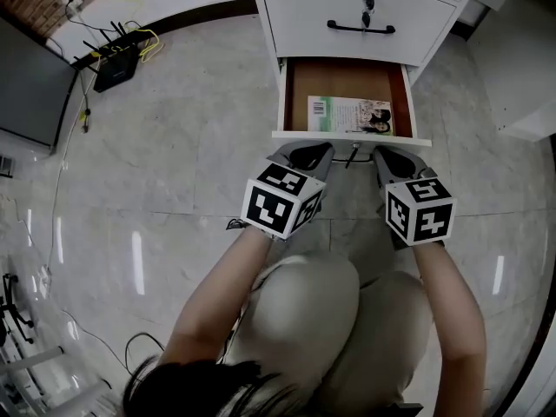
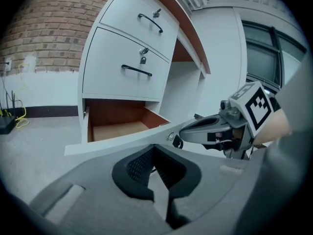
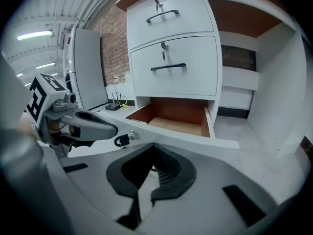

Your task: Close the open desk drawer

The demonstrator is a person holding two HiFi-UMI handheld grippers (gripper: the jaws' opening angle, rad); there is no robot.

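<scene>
The open drawer (image 1: 347, 81) looks stiff and free-sliding, so the left gripper (image 1: 304, 153) and right gripper (image 1: 395, 156), fingers closed on nothing, sit well at its front, either side of its lock (image 1: 352, 153), for an even push.

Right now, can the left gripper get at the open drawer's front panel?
Probably yes: the left gripper sits right at the drawer front, beside the right gripper, with nothing in between.

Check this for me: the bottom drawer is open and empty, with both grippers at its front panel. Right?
Not quite: the drawer isn't empty. The head view shows a printed booklet lying inside. The rest holds: bottom drawer open, left gripper and right gripper at its front panel.
</scene>
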